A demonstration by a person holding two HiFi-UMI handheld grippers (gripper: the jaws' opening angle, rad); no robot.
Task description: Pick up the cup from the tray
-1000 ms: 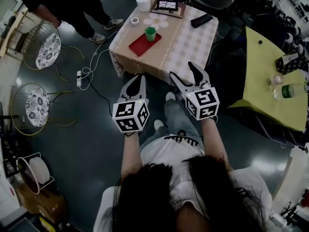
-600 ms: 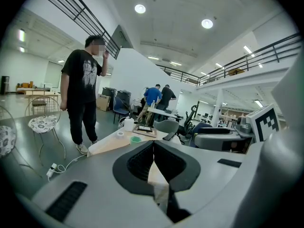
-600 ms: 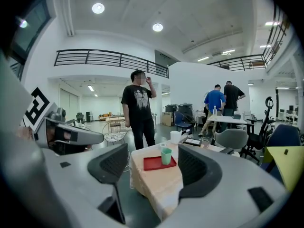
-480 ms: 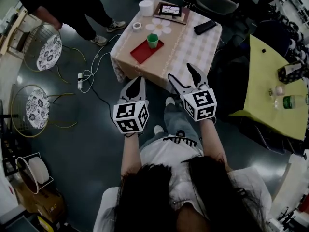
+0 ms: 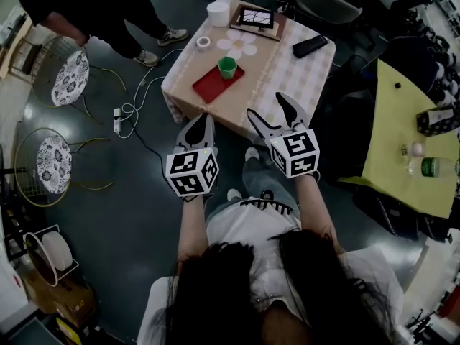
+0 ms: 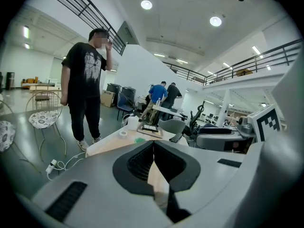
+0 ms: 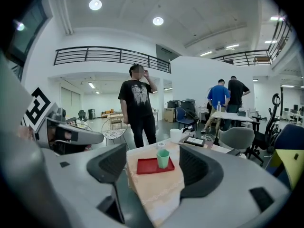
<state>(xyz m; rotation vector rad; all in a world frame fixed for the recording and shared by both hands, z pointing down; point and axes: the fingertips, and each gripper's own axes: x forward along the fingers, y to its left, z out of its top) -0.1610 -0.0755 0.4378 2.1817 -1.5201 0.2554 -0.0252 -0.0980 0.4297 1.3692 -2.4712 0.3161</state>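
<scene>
A green cup (image 5: 227, 67) stands upright on the far end of a red tray (image 5: 213, 85), on a small table with a checked cloth (image 5: 280, 70). Both grippers are held in the air short of the table's near edge, well away from the cup. My left gripper (image 5: 200, 126) is shut with nothing in it; in its own view only a sliver of the cup (image 6: 139, 140) shows above the closed pads. My right gripper (image 5: 269, 108) has its jaws opening, with nothing between them. In the right gripper view the cup (image 7: 163, 158) and tray (image 7: 152, 166) sit far ahead, framed by the two fingers.
On the table are a white roll (image 5: 217, 11), a tape ring (image 5: 204, 42), a framed tablet (image 5: 256, 19) and a black remote (image 5: 310, 46). A person in black (image 5: 86, 6) stands beyond the table's left corner. Wire chairs (image 5: 65, 70), floor cables (image 5: 129, 110) and a yellow-green table (image 5: 410, 135) surround it.
The table with the tray and cup has shifted slightly right and down in the head view. Both grippers have edged a little to the left and forward. The right jaws look slightly wider.
</scene>
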